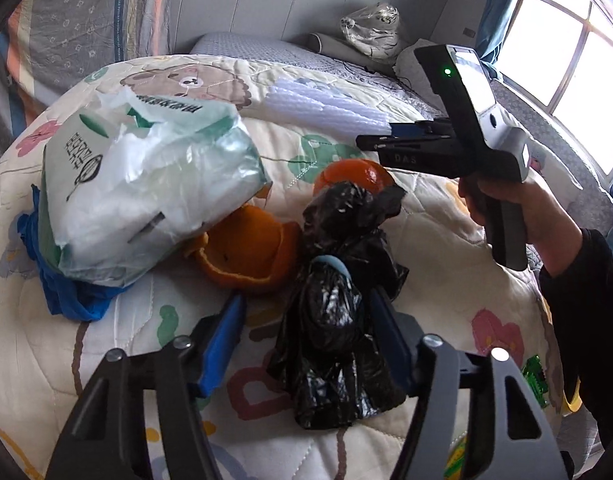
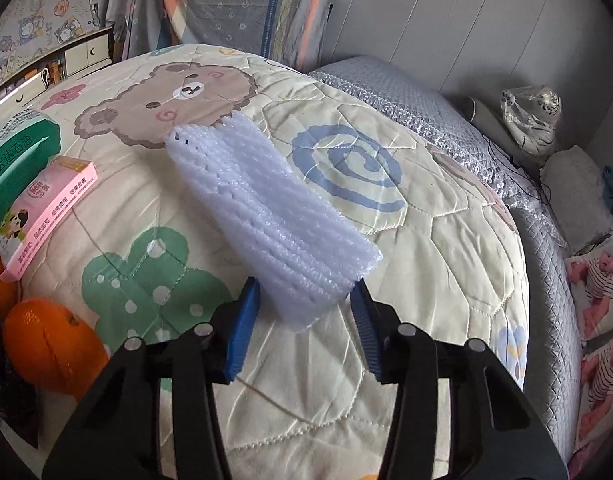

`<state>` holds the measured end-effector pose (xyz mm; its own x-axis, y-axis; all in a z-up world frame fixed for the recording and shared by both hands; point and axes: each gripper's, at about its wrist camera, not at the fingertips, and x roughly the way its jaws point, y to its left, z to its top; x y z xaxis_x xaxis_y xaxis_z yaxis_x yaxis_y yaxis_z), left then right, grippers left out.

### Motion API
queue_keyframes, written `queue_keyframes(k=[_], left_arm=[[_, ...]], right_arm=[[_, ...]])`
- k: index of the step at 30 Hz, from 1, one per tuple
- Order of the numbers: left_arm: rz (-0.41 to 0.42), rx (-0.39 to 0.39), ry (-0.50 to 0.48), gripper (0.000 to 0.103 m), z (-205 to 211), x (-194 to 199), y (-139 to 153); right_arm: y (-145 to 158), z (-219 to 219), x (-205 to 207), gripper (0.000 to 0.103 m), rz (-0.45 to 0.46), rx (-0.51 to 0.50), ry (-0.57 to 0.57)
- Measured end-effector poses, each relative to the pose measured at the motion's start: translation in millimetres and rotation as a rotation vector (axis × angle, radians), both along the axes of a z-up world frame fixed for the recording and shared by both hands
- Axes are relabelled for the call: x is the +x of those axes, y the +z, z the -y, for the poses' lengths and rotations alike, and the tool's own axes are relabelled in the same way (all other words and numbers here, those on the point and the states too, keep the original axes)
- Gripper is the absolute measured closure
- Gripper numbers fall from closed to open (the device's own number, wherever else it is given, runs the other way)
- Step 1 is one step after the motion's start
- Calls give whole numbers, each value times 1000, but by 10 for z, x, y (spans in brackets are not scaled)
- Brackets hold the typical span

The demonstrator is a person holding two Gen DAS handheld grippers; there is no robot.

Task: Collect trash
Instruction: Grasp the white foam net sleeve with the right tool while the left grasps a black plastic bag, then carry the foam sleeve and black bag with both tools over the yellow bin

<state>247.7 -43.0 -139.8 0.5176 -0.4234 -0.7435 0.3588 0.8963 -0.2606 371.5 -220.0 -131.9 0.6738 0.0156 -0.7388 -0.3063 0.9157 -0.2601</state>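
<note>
The work stood at the pick-up stage, with both grippers lined up on separate pieces of rubbish scattered over the cartoon-print quilt (image 2: pixel 426 240) on the bed. The left gripper (image 1: pixel 312 334) had its jaws apart on either side of a crumpled black plastic bag (image 1: pixel 338 304); the right-hand blue pad seemed to touch the bag's side, while the left-hand pad stood clear of it, so nothing was gripped yet. Just beyond the bag lay orange peel (image 1: pixel 250 256) and a whole orange (image 1: pixel 354 176), and to the left a white and green plastic package (image 1: pixel 146 184) rested on top of something blue (image 1: pixel 66 296). The right gripper (image 2: pixel 304 330) also had its jaws apart, straddling the near end of a white foam fruit net (image 2: pixel 266 216) that lay flat on the quilt; whether the pads touched the foam could not be told. A pink carton (image 2: pixel 50 216) sat well to its left. The next move probably called for each pair of jaws to close: gently on the foam, which would likely squash and spring, and firmly enough on the slippery bag to gather its loose folds before lifting.
</note>
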Motion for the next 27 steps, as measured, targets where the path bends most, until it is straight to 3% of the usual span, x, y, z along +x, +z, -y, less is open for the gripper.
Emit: queue_keyframes(k=[6, 9, 18, 27], left_arm=[[-10, 29, -10, 73, 34, -31, -1], [-5, 35, -12, 80, 16, -56, 34], [18, 14, -25, 84, -65, -240, 193], [83, -16, 23, 84, -248, -482, 415]], right_arm=[[0, -25, 10, 81, 9, -22, -20], [24, -29, -21, 85, 23, -40, -30], [292, 72, -195, 88, 90, -23, -78], [615, 157, -558, 88, 150, 16, -91]])
